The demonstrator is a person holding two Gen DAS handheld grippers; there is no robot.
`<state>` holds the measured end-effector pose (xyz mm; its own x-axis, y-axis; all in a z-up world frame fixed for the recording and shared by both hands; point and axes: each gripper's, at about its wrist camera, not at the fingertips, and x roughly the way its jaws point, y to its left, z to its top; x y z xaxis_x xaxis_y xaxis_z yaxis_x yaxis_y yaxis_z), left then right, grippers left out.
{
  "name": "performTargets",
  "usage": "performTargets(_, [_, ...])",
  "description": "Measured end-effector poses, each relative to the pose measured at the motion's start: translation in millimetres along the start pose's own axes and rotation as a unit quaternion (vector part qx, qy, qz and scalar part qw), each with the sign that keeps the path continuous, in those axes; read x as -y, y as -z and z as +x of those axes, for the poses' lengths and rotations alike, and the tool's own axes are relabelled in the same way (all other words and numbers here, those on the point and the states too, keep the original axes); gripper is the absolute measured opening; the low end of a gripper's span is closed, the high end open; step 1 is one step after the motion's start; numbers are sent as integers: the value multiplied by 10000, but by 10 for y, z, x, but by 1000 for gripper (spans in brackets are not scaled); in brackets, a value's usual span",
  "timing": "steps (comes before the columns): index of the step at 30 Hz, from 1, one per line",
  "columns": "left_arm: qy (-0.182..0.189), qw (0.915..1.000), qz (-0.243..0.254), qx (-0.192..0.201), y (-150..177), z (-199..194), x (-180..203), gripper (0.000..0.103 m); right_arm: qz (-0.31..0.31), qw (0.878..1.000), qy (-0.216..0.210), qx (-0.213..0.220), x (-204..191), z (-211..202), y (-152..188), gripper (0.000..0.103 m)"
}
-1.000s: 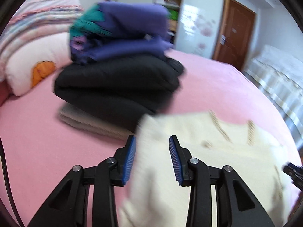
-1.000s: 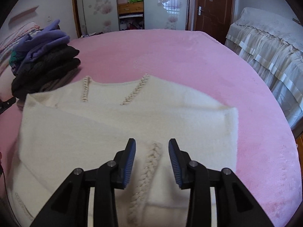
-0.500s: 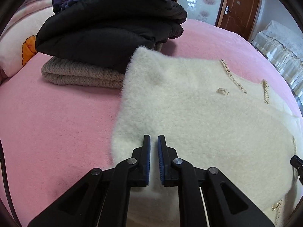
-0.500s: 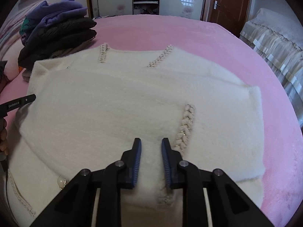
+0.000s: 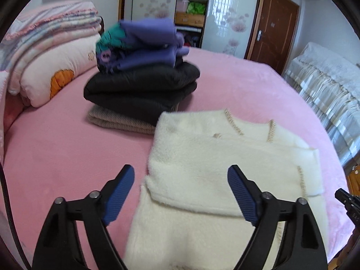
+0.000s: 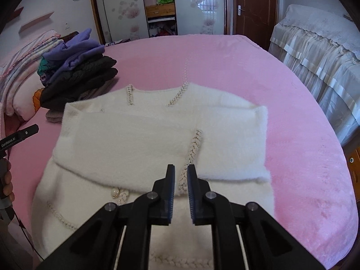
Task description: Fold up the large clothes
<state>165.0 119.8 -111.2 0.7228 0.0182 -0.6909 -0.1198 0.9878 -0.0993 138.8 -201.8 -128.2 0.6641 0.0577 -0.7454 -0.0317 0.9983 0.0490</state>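
**Cream fleece cardigan part-folded on the pink bed, both grippers over its near half**

The cream cardigan (image 6: pixel 157 139) lies flat on the pink bed (image 6: pixel 292 135), its upper layer already turned over towards me. My left gripper (image 5: pixel 181 193) hangs at its 9 o'clock edge with the fingers spread wide and empty. My right gripper (image 6: pixel 180 189) sits over the braided placket (image 6: pixel 193 148); its fingers are nearly closed, a narrow gap showing, and I cannot tell whether any cloth is pinched between them.

Risks, as I judge them: the pile is thick and slippery, so a shallow bite may take only the top layer and drag the fold askew. An uneven lift by my two hands would skew the hem line. The pearl button (image 6: pixel 115 193) and braid could snag a fingertip. A sweep towards 11 o'clock could nudge the stack of folded clothes (image 5: pixel 141 83).

The left wrist view shows the stack's knit bottom layer (image 5: pixel 119 119) close beside the cardigan's far corner. The right wrist view alone shows the whole garment, its neckline (image 6: pixel 157 92) at 12 o'clock, and the button.
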Motion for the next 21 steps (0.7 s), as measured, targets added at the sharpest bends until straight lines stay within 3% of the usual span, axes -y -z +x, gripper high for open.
performTargets(5, [28,9994,29,352,9,-701,96,95,-208,9976,549,365,-37,-576,58,11])
performTargets(7, [30,9988,60,484,43,-965,129,101,-166,9970,549,512,-20,-822,76,14])
performTargets(11, [49,9977,153,654,147,-1415,170,102,-100,9940,670,863,17,-1282,122,31])
performTargets(21, [100,9979,46,640,568,-2045,99,102,-218,9854,462,1622,-138,-2162,388,33])
